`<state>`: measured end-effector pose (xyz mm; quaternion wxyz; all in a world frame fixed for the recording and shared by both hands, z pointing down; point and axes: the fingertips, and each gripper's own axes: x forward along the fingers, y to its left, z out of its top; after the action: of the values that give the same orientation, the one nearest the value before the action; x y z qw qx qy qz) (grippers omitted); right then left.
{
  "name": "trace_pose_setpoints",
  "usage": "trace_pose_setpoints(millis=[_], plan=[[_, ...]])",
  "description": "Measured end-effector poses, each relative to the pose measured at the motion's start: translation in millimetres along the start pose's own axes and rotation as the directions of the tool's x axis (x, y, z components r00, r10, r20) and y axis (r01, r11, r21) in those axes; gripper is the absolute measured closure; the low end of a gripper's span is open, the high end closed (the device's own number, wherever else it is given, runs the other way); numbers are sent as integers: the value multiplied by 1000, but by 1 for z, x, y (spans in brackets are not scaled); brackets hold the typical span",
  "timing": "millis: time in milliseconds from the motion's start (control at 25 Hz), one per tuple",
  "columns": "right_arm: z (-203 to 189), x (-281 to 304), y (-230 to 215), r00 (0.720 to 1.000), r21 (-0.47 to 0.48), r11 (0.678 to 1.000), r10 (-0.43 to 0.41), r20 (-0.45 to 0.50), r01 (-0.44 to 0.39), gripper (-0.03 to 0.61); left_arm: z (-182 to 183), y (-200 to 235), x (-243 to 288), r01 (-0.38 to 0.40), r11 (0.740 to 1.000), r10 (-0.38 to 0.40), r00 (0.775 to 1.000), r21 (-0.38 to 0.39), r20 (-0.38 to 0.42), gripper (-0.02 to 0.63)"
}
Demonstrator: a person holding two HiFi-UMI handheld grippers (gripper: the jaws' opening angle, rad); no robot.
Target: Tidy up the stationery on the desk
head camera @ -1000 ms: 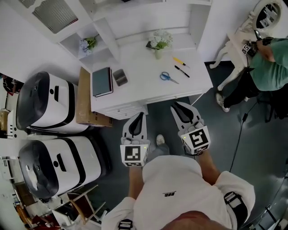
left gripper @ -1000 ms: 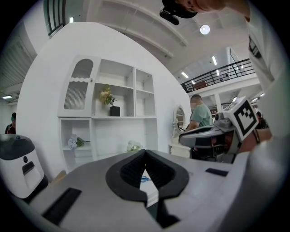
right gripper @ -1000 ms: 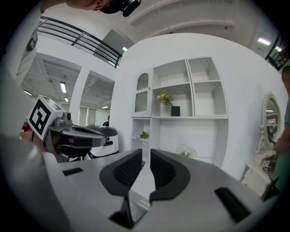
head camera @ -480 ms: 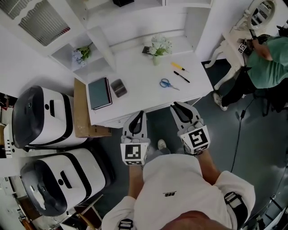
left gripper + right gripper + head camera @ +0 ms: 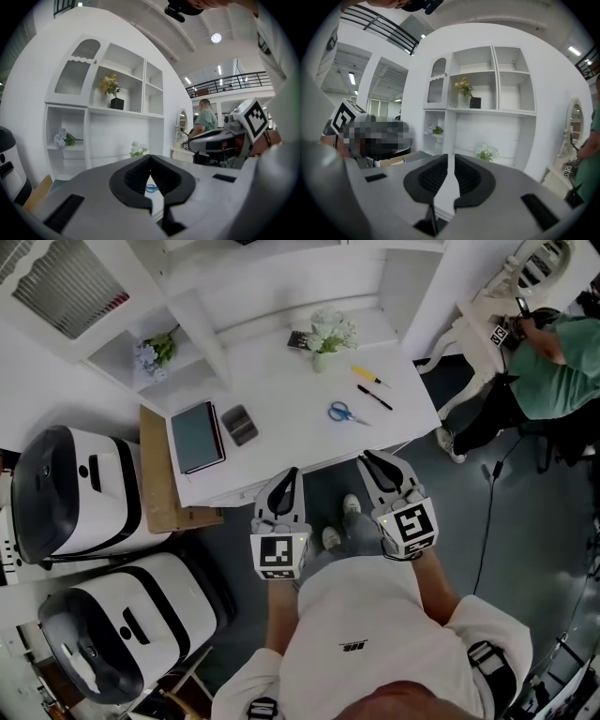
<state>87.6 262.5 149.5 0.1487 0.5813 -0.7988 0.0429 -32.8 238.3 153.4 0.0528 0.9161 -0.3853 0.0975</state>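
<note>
Both tongs hang short of the white desk [image 5: 281, 381], which lies at 12 o'clock from me, and nothing has been picked up yet. The left tongs [image 5: 289, 472] are closed tip to tip and hold nothing. The right tongs [image 5: 369, 457] are drawn in to a hairline slit, also with nothing in them.

The blue-handled scissors [image 5: 343, 412] lie flat on the desk at 11 o'clock from the right tongs. A black pen [image 5: 374, 397] and a slim yellow-handled tool [image 5: 370, 377] lie just beyond, at 1 o'clock from the scissors. A dark teal notebook [image 5: 195, 436] and a small dark grey case [image 5: 239, 424] sit at 10 o'clock from the left tongs.

I judge this to be the approach, with the scissors the nearest target. I would spread the right tongs before they cross the desk edge. Then I would come down steeply and pinch across the scissors near the pivot, since flat things slip away from a shallow grab.

I can't tell whether the yellow-handled tool is a pen or a screwdriver, or whether the grey case is meant to take the pens. A small dark thing [image 5: 298, 338] at 9 o'clock from the white flowers in a vase [image 5: 326, 334] is too small to read. In the left gripper view the scissors show only as a blue speck between the pads
</note>
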Motion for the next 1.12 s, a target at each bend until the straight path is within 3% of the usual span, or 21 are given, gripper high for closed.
trace_pose_setpoints(millis=[440, 1120], plan=[[-38, 31, -28, 994, 7, 1000, 28, -105, -27, 557, -23, 1, 49, 41, 999, -42, 999, -22, -24, 614], [-116, 118, -75, 965, 33, 995, 96, -243, -91, 556, -82, 9, 146, 77, 994, -86, 987, -71, -132, 614]])
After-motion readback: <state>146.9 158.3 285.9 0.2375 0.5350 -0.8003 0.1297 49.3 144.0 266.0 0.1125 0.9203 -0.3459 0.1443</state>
